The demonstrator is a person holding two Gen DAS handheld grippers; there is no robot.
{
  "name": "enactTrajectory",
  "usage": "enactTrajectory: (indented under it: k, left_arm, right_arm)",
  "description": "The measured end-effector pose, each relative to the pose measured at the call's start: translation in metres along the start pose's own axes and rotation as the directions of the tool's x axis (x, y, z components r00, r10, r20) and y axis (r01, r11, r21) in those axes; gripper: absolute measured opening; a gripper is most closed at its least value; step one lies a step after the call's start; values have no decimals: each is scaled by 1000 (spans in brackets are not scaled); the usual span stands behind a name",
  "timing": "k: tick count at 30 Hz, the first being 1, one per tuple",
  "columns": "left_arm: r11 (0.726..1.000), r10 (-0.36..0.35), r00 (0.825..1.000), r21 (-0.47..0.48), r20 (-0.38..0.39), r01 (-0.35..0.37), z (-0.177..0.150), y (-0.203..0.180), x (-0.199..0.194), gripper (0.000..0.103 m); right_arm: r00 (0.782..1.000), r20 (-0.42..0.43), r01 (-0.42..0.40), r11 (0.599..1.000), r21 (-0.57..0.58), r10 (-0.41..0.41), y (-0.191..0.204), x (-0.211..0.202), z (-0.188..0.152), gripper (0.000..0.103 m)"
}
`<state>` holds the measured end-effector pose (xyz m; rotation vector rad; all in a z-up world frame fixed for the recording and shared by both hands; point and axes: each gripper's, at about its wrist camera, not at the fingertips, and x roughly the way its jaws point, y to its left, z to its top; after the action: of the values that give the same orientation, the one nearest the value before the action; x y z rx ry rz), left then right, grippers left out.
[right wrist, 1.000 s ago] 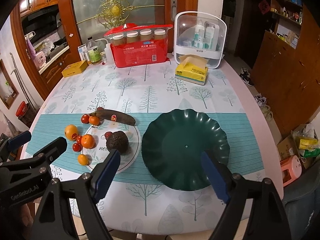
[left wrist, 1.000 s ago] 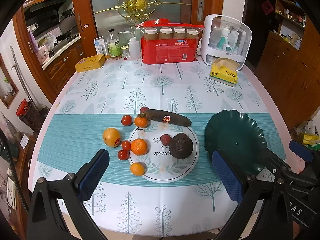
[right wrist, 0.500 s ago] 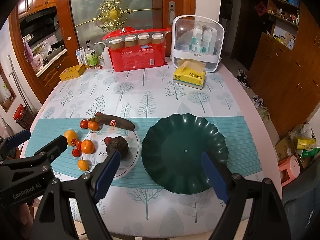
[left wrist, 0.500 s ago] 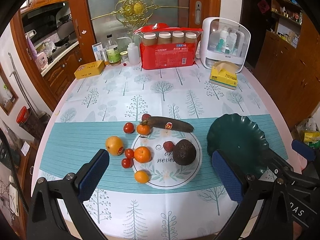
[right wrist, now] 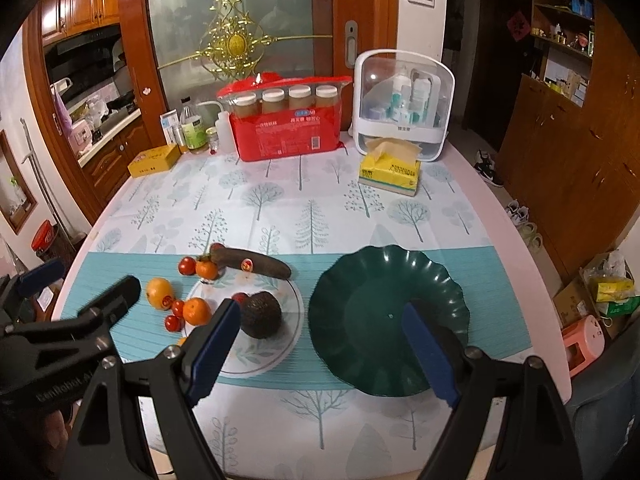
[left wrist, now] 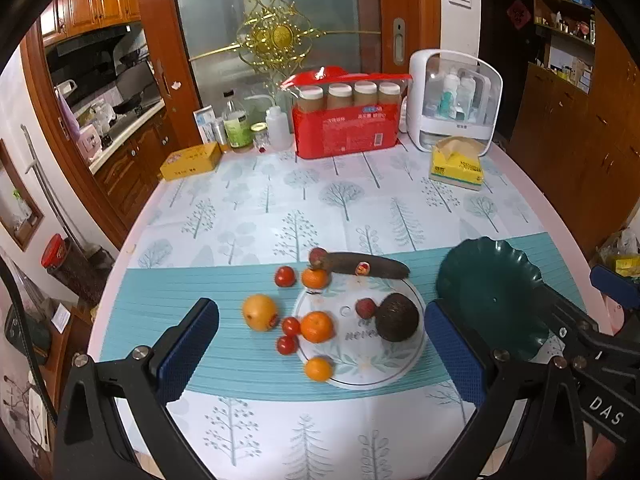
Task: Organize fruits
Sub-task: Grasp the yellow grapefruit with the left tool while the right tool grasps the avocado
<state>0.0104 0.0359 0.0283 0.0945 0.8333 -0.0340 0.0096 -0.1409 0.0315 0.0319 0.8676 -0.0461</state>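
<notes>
Change: both cameras sit higher and further back from the table than 1 second ago; more of the far table edge and doorway shows, and the fruit looks smaller in both views.
Meaning: judged from that, the grippers have pulled back for an overview, and no fruit has been picked yet; sorting looks unstarted.
Landmark: white plate (left wrist: pixel 400 372) with leaf print, on the teal runner.
Fruit on the plate: a dark avocado (left wrist: pixel 397 317), a small red fruit (left wrist: pixel 365 307) just left of it, an orange (left wrist: pixel 316 326) at the left rim, a smaller orange (left wrist: pixel 318 369) at the near rim.
Fruit off the plate: a large yellow-orange fruit (left wrist: pixel 260 312) to the left, 2 cherry tomatoes (left wrist: pixel 291 325) between it and the plate, 1 more tomato (left wrist: pixel 285 276) and a small orange (left wrist: pixel 315 278) at the far-left rim, a long dark stickered fruit (left wrist: pixel 366 266) across the far rim.
Green dish (right wrist: pixel 360 344): right of the plate, nothing in it; likely the destination.
Left gripper (left wrist: pixel 320 348): jaws spread wide, grasping nothing, held above the near table edge, aimed at the plate.
Right gripper (right wrist: pixel 324 350): likewise spread and bare, hovering over the near rim of the green dish, beside the left one.
</notes>
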Motion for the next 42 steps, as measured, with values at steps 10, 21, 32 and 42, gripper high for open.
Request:
enactTrajectory:
  k: [10, 21, 32, 42]
  left_arm:
    - [1000, -9, 1000, -15, 22, 9, 11, 51, 1, 102]
    - [998, -27, 998, -54, -55, 24, 7, 120, 60, 102]
    - [994, -78, 972, -93, -221, 58, -14, 165, 155, 102]
    - [976, -219, 912, -97, -348, 197, -29, 141, 222, 99]
  right_arm:
    - [999, 32, 23, 999, -24, -22, 44, -8, 14, 84]
    - [995, -66, 75, 997, -6, -75, 67, 31, 15, 83]
    - [969, -235, 92, 993, 74, -72, 70, 108, -15, 83]
    - [941, -339, 53, 981, 184, 13, 62, 167, -39, 83]
